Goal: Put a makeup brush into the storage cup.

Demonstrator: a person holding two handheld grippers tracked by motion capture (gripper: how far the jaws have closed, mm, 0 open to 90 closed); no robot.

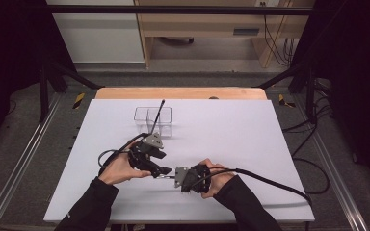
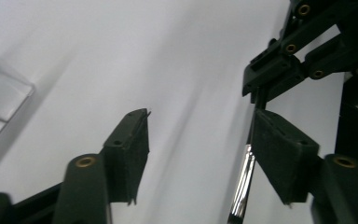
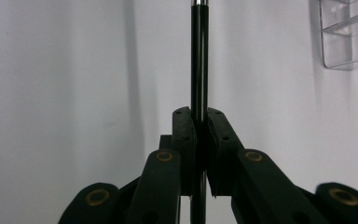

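High view: both hands are meeting low on the white table [image 1: 231, 139]; the brush [image 1: 166, 176] between them is barely showing.

Left gripper view: the left gripper [image 2: 200, 135] is standing spread, its glossy black handle and silver ferrule lying against 1 pad.

Right gripper view: the right gripper [image 3: 199, 122] is pinching the round handle, its far end cut off; a clear plastic organizer [image 3: 349, 35] is sitting nearby.
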